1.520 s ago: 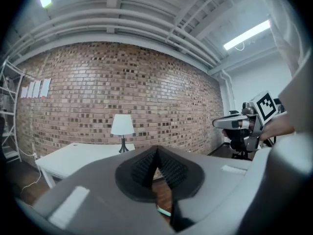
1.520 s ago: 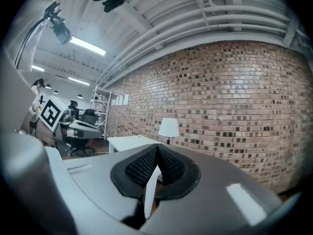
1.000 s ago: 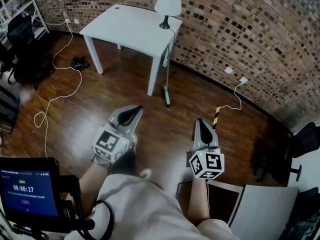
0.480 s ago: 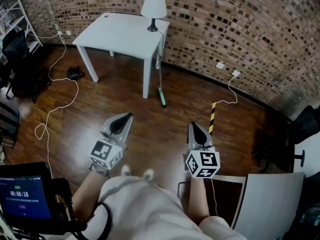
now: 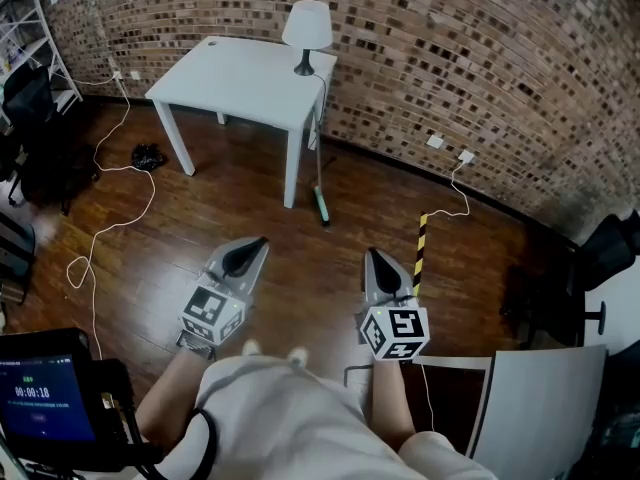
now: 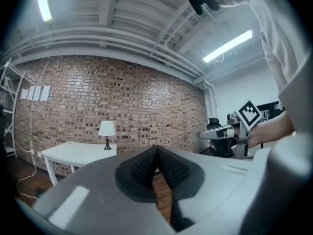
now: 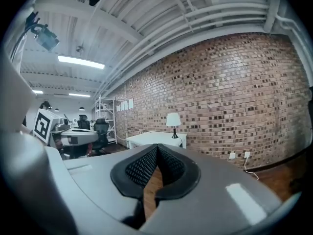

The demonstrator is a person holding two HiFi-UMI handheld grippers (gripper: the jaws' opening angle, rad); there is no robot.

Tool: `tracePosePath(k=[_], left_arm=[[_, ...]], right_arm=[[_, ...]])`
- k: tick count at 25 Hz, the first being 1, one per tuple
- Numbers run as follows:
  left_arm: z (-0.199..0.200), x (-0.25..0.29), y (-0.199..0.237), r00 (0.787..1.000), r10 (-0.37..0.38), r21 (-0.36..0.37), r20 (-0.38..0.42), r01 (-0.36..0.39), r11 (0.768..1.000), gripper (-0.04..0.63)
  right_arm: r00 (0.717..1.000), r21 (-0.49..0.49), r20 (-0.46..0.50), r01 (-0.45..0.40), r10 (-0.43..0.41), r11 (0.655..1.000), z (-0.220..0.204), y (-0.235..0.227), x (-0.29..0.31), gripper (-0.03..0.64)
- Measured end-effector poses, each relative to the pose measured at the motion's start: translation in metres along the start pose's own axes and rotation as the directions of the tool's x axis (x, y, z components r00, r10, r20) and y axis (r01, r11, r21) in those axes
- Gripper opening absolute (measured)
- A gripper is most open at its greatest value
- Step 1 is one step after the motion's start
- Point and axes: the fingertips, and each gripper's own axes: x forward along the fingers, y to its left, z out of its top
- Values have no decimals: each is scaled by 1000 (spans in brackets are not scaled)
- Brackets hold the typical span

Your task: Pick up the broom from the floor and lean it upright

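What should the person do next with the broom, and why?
Probably nothing more than lowering both grippers: the broom already seems to lean upright against the table, and the left gripper and right gripper are shut and empty.

The wall (image 5: 480, 58) is red-brown brick, flecked with darker and paler bricks. The floor (image 5: 250, 198) is dark reddish wood in planks, with a white cable (image 5: 110, 208) across it. The counter (image 5: 240, 68) is white. So is the shade of the lamp (image 5: 307, 23), on a black stand. The broom (image 5: 321, 206) has a green head. A post (image 5: 420, 253) is striped yellow and black. The left gripper (image 5: 258, 243) and the right gripper (image 5: 372, 255) are grey with black pads; their cubes are white with black squares.
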Motion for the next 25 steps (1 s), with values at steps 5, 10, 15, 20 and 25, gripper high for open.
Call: tracePosePath(k=[5, 10, 15, 20, 25], left_arm=[[0, -4, 3, 1000, -16, 5, 1, 16, 1000, 0], [2, -5, 7, 999, -37, 5, 3, 37, 999, 0], [1, -7, 10, 999, -50, 3, 10, 50, 999, 0], [-2, -6, 14, 998, -57, 0, 6, 57, 998, 0], [-5, -6, 18, 998, -57, -3, 3, 57, 998, 0]], right_arm=[[999, -53, -15, 29, -30, 998, 2, 11, 1, 11], [999, -52, -2, 47, -47, 998, 6, 17, 0, 11], [998, -51, 0, 61, -61, 997, 4, 22, -1, 11], [998, -49, -6, 61, -61, 997, 3, 24, 4, 11], [998, -42, -17, 53, -54, 998, -2, 27, 7, 11]])
